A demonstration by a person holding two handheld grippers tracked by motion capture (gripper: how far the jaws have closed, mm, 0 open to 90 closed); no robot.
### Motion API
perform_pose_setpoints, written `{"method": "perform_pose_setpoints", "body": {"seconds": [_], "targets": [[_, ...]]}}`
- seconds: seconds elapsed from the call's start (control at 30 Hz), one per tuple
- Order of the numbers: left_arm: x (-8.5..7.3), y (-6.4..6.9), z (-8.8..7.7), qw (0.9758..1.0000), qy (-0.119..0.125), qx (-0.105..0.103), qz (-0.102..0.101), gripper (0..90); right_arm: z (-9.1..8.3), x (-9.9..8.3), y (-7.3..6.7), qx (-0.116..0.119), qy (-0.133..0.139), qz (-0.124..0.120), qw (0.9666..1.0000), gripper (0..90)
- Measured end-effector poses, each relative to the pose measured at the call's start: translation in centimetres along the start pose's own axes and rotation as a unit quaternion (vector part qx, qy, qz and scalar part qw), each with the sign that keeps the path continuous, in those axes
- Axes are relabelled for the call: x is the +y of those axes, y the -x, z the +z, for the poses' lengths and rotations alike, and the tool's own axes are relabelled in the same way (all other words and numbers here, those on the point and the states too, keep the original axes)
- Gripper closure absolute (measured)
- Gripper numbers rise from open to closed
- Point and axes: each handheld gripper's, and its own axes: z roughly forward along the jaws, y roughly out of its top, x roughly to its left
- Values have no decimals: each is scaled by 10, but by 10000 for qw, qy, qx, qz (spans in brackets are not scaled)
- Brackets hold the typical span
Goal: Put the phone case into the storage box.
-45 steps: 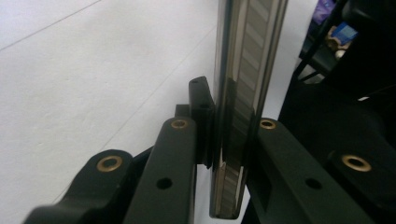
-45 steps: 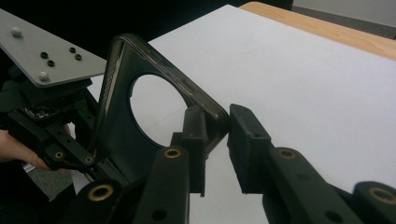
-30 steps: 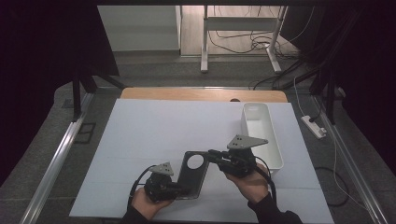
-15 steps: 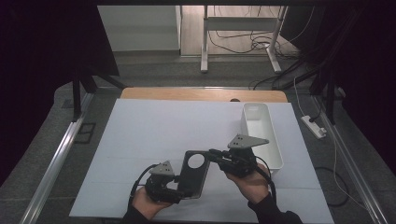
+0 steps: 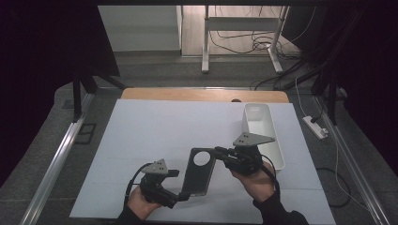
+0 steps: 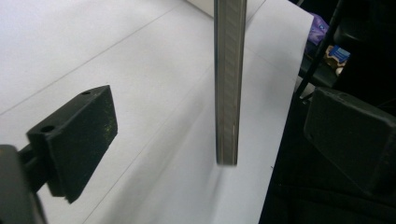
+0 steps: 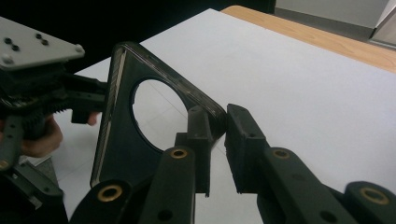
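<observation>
Your right gripper (image 5: pixel 219 151) is clamped on the top corner of the phone case (image 5: pixel 199 171), near its round camera cutout, and carries it over the white bench (image 5: pixel 155 126) between your two hands. Your left gripper (image 5: pixel 184 195) has just been opening: its jaws now stand wide, with the case's lower end between them but clear of both pads (image 6: pixel 86 135), so the right grip alone bears the case. The case is a thin dark shell, glossy and slightly translucent along the rim, with rounded corners and one large circular hole; seen edge-on in the left gripper view it is a narrow strip with a fine ribbed inner lip. Expect it to be very light and somewhat flexible, likely soft plastic or rubbery, so it may twist or droop when pinched at a single corner, and the smooth surface could slide out of the hard pads if you swing it. Take hold across the flat back and rim rather than across the open face, and stay off the thin bridge of material around the hole, which looks like the weakest spot. A grip on the long side edge or a corner, as you have now, seems safest; squeeze only enough to keep it from pivoting. The white bin (image 5: pixel 263 131) sits just beyond your right hand (image 5: pixel 256 180), open-topped with smooth, rigid plastic walls.
</observation>
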Motion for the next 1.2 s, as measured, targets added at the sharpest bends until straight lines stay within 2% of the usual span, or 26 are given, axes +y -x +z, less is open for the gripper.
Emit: {"method": "perform_pose_setpoints", "body": {"seconds": [0.13, 0.17, 0.23, 0.43, 0.6, 0.63, 0.87, 1.03, 1.07, 1.2], "targets": [[-4, -1, -8, 9997, -11, 220, 54, 20, -2, 1, 3, -60, 2, 7, 10000, 800], [-5, -2, -11, 9994, -29, 334, 80, 16, -3, 2, 5, -84, 1, -7, 10000, 800], [-6, -2, -13, 9992, -27, 393, 107, 12, -3, 2, 5, -80, 9, -4, 10000, 800], [-13, -2, -26, 9961, -63, 772, 413, 0, -5, 7, 9, -178, 19, -75, 9998, 799], [-20, -2, -34, 9952, 66, 894, 384, 0, -6, 11, 13, -265, 15, -123, 9996, 799], [-23, -3, -37, 9942, 31, 1006, 369, 0, -6, 12, 14, -280, 16, -122, 9995, 800], [-36, -5, -52, 9895, 17, 1431, 199, 0, -8, 19, 22, -435, 20, -188, 9989, 799], [-45, -3, -59, 9860, -70, 1659, 181, 0, -10, 24, 29, -577, 17, -223, 9981, 799], [-45, -3, -59, 9860, -70, 1659, 181, 0, -10, 24, 29, -577, 17, -223, 9981, 799], [-52, 0, -65, 9829, -135, 1827, 175, 0, -12, 28, 36, -603, 55, -192, 9980, 799]]}}
